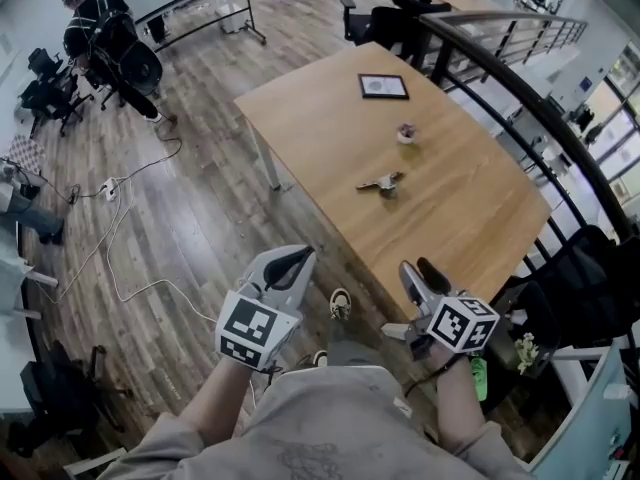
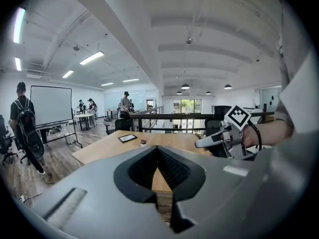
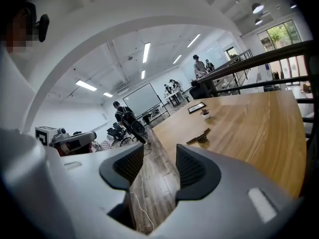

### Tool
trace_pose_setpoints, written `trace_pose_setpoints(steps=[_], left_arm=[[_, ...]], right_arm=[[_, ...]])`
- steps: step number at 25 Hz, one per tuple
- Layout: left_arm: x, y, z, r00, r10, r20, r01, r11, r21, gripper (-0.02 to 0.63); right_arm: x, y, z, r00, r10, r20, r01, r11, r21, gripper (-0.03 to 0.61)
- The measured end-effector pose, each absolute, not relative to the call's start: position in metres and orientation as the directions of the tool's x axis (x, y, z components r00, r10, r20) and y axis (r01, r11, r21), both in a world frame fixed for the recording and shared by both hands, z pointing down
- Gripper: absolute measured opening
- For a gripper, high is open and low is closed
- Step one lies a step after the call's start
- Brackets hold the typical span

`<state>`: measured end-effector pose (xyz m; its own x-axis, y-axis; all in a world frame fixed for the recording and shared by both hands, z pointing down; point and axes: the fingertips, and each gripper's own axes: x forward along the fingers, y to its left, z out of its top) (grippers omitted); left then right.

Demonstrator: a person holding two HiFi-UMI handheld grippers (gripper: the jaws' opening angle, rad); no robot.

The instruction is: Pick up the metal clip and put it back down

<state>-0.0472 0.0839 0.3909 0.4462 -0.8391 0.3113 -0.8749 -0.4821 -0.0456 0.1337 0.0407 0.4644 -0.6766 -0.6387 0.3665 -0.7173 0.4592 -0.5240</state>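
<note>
The metal clip (image 1: 381, 182) (image 3: 199, 137) lies flat near the middle of the wooden table (image 1: 470, 218). Both grippers hang short of the table's near edge, close to my body and well away from the clip. My left gripper (image 1: 292, 262) (image 2: 158, 151) is shut, its pads meeting at the tips with nothing held. My right gripper (image 1: 420, 273) (image 3: 159, 156) is open, and the floor shows through its gap. The left gripper view does not show the clip.
A small potted plant (image 1: 406, 133) and a dark framed picture (image 1: 383, 87) stand on the table beyond the clip. A curved railing (image 1: 520, 88) runs along the table's right side. Cables (image 1: 120, 228) lie on the floor at left, near a person with a backpack (image 1: 105, 38).
</note>
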Motion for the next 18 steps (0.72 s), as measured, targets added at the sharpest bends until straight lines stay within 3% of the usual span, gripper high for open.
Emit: trace_pose_setpoints(steps=[9,18], left_arm=[[-0.053,-0.016,0.427,0.464,-0.791,0.397,-0.857,-0.514,-0.022,0.002],[-0.040,-0.108,0.465,0.479,-0.735,0.480,-0.841,-0.541,0.011,0.002]], right_arm=[[0.123,-0.052,0.517,-0.658,-0.615,0.435,-0.726,0.364,-0.584,0.190],[0.120,-0.144,0.551,-0.683,-0.621,0.384,-0.613,0.203,-0.763,0.190]])
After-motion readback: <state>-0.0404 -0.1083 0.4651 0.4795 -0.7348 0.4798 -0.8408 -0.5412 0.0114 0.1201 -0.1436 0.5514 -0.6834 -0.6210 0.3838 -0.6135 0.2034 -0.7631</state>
